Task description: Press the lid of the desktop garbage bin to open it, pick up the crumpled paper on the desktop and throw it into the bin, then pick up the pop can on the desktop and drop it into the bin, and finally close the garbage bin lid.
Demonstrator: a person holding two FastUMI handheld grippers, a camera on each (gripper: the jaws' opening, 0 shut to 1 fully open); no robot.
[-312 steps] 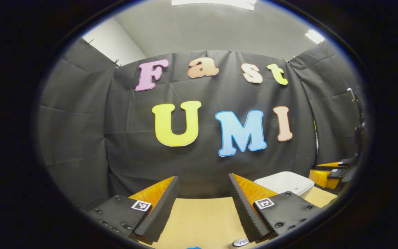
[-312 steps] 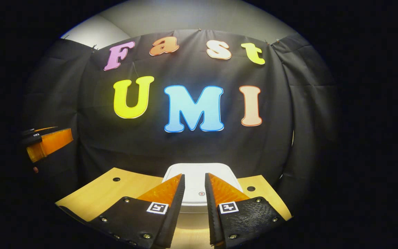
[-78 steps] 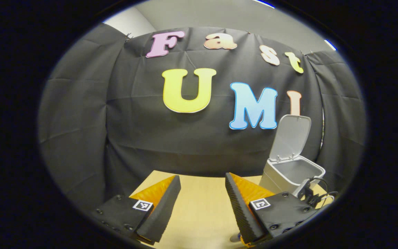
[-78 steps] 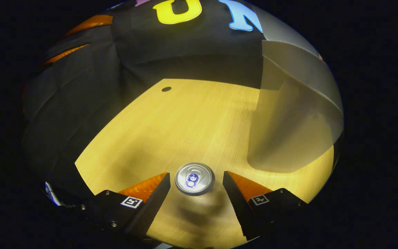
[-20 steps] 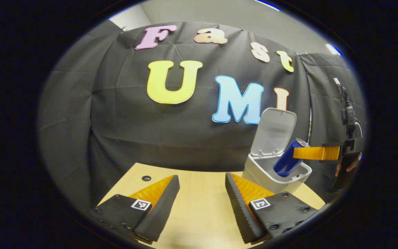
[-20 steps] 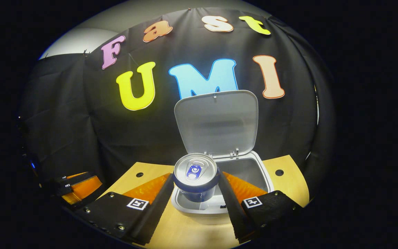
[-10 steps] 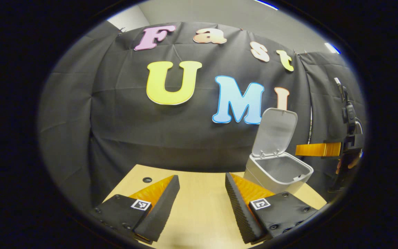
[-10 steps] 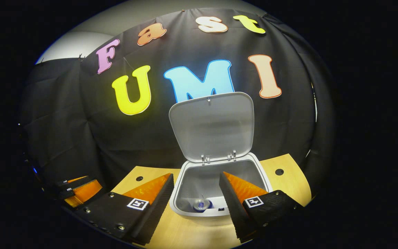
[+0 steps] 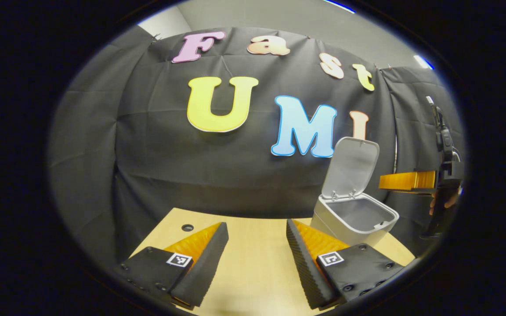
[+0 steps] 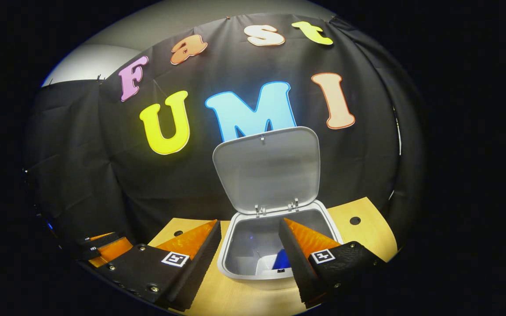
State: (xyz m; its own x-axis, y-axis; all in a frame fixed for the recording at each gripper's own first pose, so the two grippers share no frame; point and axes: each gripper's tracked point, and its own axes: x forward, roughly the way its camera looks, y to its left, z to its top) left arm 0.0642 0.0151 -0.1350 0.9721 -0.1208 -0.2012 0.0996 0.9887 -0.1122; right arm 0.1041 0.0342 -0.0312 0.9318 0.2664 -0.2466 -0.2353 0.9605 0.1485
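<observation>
In the left gripper view we see our left gripper (image 9: 256, 259) low over the table (image 9: 253, 272), its jaws spread wide with nothing between them but bare wood. The bin (image 9: 353, 217) stands ahead and to the right of it, near the table's far right edge, with its lid (image 9: 352, 166) raised upright at the back. Farther right, the right gripper (image 9: 406, 181) hangs level above and just beyond the bin's rim, held by a hand (image 9: 444, 201); from this side we cannot tell how its jaws stand. In the right gripper view we look down along our right gripper (image 10: 249, 252), released and empty, its fingers parted to either side of the bin's (image 10: 231, 256) open mouth. The lid (image 10: 267, 166) stands up behind the opening. Inside, at the bottom, the can (image 10: 282, 260) shows as a patch of blue beside the right finger, below the gripper and apart from it, and a pale shape next to it may be the paper (image 10: 265, 263), though we cannot tell for sure. At the lower left, the left gripper (image 10: 103, 248) sits well apart from the bin.
</observation>
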